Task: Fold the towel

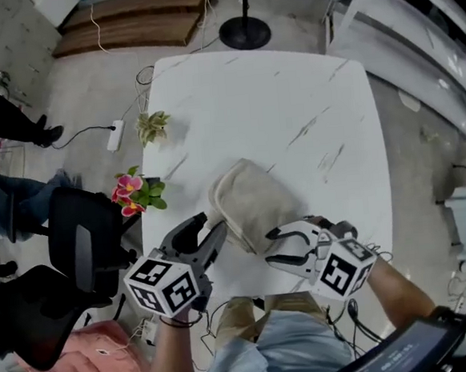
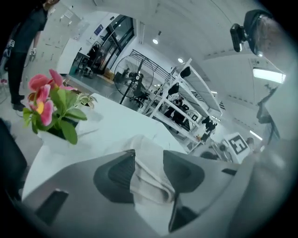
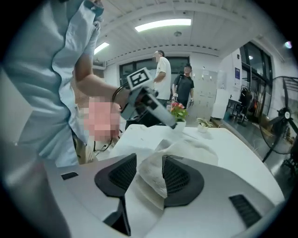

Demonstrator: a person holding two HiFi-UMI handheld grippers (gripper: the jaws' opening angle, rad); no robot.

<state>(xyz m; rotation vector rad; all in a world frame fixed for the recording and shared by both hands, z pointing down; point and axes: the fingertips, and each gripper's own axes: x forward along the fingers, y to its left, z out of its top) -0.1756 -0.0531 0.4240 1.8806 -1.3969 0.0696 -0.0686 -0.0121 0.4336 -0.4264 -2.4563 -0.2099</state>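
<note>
The white, grey-veined worktop (image 1: 290,96) with rounded corners stretches away ahead of both grippers, which are over its near edge. A black office chair (image 1: 77,249) stands on the floor out to the left of the left gripper (image 1: 213,223), off the worktop. The beige terry towel (image 1: 254,199) lies on the worktop as a folded, slightly puffy bundle directly in front of the two grippers, and its near edge reaches back between them. The left gripper is at the towel's near left corner and the right gripper (image 1: 271,246) at its near right side. In the left gripper view the jaws stand moderately apart. A layered fold of the towel sits in the gap between the dark ribbed pads (image 2: 116,174), loose rather than pinched. In the right gripper view the jaws are likewise parted, with a thin flap of the towel rising in the gap. The flap leans on the right-hand pad and leaves a sliver of space at the other. Beyond and to the left of the left gripper, at the worktop's left edge, stands a pot of pink flowers with green leaves (image 1: 137,193). Farther ahead along that same edge is a small pale green plant (image 1: 153,125).
</note>
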